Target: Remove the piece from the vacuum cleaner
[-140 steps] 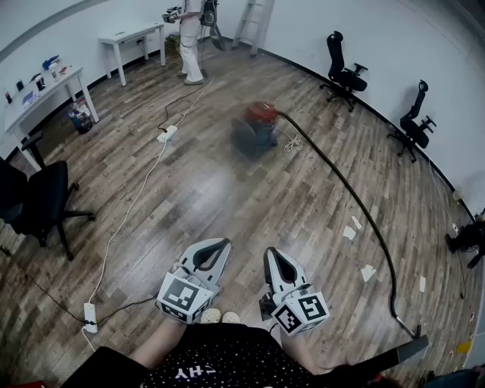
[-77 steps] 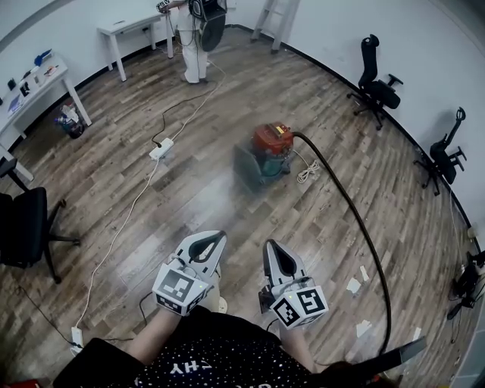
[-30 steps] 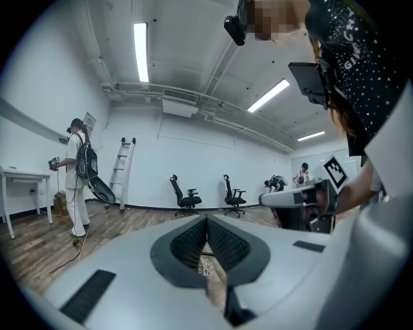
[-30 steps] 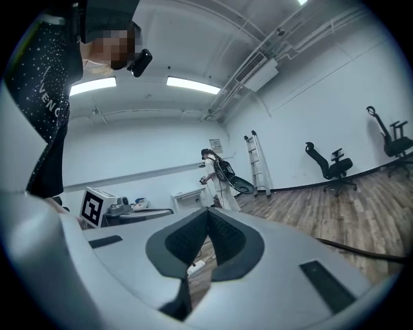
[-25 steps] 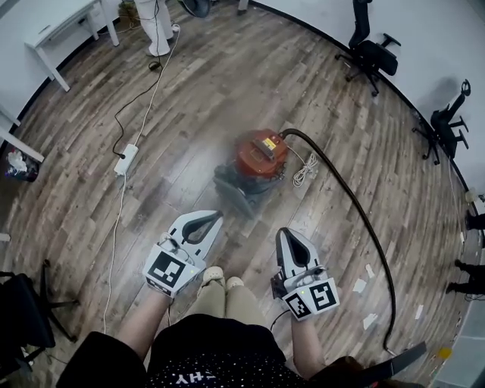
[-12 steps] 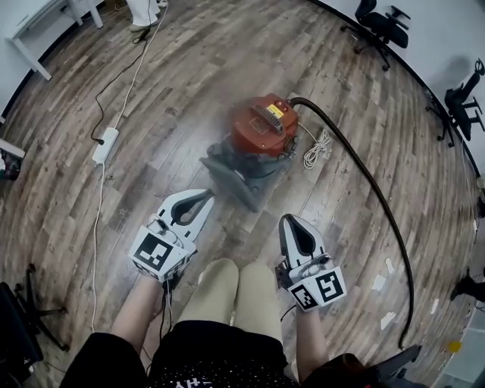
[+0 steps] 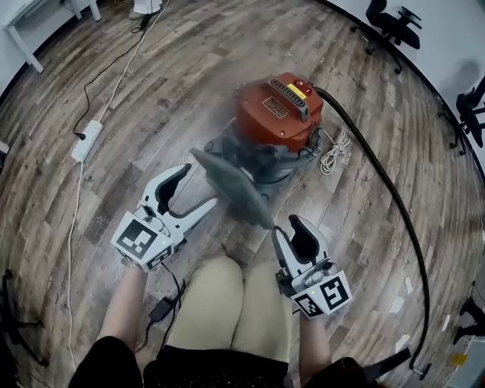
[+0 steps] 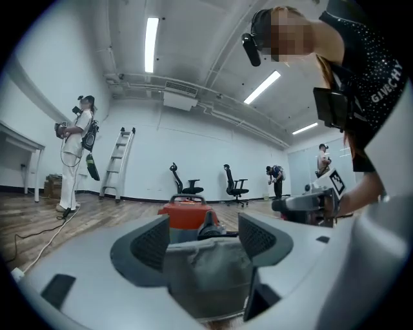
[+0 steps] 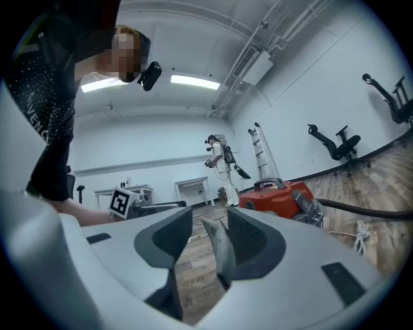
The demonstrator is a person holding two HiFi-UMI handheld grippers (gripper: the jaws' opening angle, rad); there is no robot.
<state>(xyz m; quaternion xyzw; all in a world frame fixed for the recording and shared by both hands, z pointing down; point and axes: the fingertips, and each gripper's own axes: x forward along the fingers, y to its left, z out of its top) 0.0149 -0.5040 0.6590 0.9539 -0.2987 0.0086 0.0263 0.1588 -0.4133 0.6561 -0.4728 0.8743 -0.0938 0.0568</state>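
An orange-red vacuum cleaner (image 7: 284,114) on a grey base stands on the wooden floor in front of me. A flat grey piece (image 7: 231,186) sticks out from its base towards my knees. My left gripper (image 7: 189,193) is at the piece's left side, and its jaws are opening. In the left gripper view the grey piece (image 8: 210,271) fills the gap just past the left gripper (image 8: 203,235). My right gripper (image 7: 295,227) is at the piece's near end, jaws also opening. The piece's thin edge (image 9: 216,248) stands inside the right gripper (image 9: 208,235), close to the right pad.
A black hose (image 7: 386,182) runs from the vacuum off to the right and back. A coiled white cord (image 7: 333,151) lies beside it. A power strip (image 7: 85,140) lies at left. Office chairs (image 7: 390,19) stand by the far wall, and a person (image 8: 74,155) stands near a ladder (image 8: 116,164).
I have come up close to the vacuum cleaner and dropped low. Both grippers, shut half a second ago, now stand open at the grey piece.
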